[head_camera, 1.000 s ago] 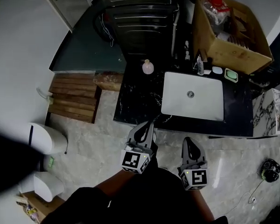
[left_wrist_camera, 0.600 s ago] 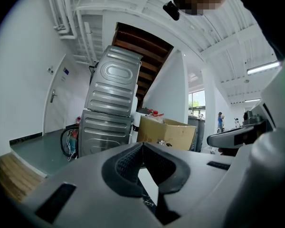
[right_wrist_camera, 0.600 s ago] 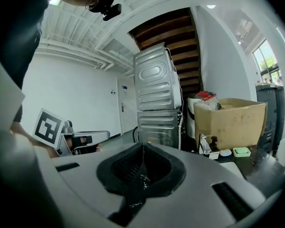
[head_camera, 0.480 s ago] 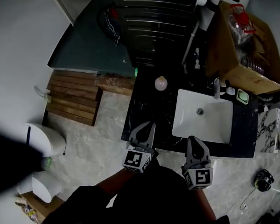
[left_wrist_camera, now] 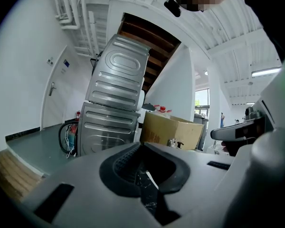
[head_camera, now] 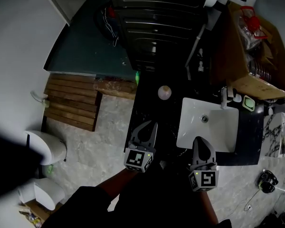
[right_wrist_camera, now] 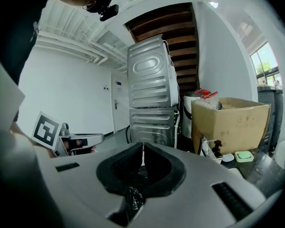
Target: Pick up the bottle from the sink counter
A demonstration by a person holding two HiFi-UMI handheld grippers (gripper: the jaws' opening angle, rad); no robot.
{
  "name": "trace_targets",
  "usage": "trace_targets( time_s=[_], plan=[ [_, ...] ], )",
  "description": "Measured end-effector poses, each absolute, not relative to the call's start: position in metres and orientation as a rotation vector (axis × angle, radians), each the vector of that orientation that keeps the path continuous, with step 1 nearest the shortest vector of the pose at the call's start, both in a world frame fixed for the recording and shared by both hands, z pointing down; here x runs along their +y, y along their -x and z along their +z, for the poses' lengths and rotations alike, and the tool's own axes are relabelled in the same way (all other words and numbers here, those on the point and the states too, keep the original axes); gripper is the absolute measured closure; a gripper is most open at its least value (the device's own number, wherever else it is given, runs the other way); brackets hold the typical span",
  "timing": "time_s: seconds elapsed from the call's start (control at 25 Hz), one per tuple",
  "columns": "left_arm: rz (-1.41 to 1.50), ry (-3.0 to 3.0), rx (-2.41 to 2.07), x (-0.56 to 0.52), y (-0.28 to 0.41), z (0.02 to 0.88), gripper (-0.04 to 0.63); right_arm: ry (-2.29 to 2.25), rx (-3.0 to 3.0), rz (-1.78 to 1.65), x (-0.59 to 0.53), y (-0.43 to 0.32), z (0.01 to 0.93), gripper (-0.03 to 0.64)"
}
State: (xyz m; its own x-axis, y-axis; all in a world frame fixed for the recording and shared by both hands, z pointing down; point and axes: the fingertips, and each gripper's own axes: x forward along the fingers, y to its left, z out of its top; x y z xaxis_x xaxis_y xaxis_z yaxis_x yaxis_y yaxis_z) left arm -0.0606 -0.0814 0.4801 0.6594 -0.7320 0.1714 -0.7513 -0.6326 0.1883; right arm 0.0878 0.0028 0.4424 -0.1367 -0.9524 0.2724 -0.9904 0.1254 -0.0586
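Observation:
The bottle (head_camera: 164, 92) is a small round pinkish one, standing on the black marble counter (head_camera: 149, 108) left of the white sink (head_camera: 194, 133). My left gripper (head_camera: 153, 124) is shut and empty over the counter's front part, short of the bottle and a little to its left. The right gripper (head_camera: 198, 139) is also shut and empty, over the sink's front rim. In the left gripper view the jaws (left_wrist_camera: 142, 144) meet with nothing between them, and the right gripper view shows the same (right_wrist_camera: 143, 146). Neither gripper view shows the bottle.
A cardboard box (head_camera: 254, 56) full of items stands on the counter behind the sink, with a faucet (head_camera: 224, 97) and a green soap dish (head_camera: 248, 102) in front of it. Stacked grey machines (head_camera: 156, 27) rise behind. A wooden pallet (head_camera: 71, 101) and a white toilet (head_camera: 48, 149) lie to the left.
Both grippers have come forward from the floor side to over the counter's front edge and the sink's front rim. The counter and bottle now sit closer to them. Both stayed shut.

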Motion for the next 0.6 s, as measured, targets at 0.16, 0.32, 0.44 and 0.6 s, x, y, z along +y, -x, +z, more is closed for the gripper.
trace_targets(
  time_s=[0.16, 0.32, 0.44, 0.6],
  plan=[
    [0.157, -2.628, -1.161, -0.095, 0.051, 0.489, 0.581, -1.926, -2.238, 0.342, -0.013, -0.092, 0.447, 0.577],
    [0.198, -2.618, -1.157, -0.113, 0.035, 0.501, 0.581, -1.893, -2.296, 0.324, -0.040, -0.095, 0.449, 0.577],
    [0.224, -2.593, -1.198, -0.124, 0.029, 0.512, 0.581, -1.873, -2.350, 0.344, -0.057, -0.096, 0.455, 0.577],
    [0.298, -2.561, -1.228, -0.140, 0.021, 0.529, 0.580, -1.780, -2.413, 0.358, -0.083, -0.094, 0.466, 0.577]
  ],
)
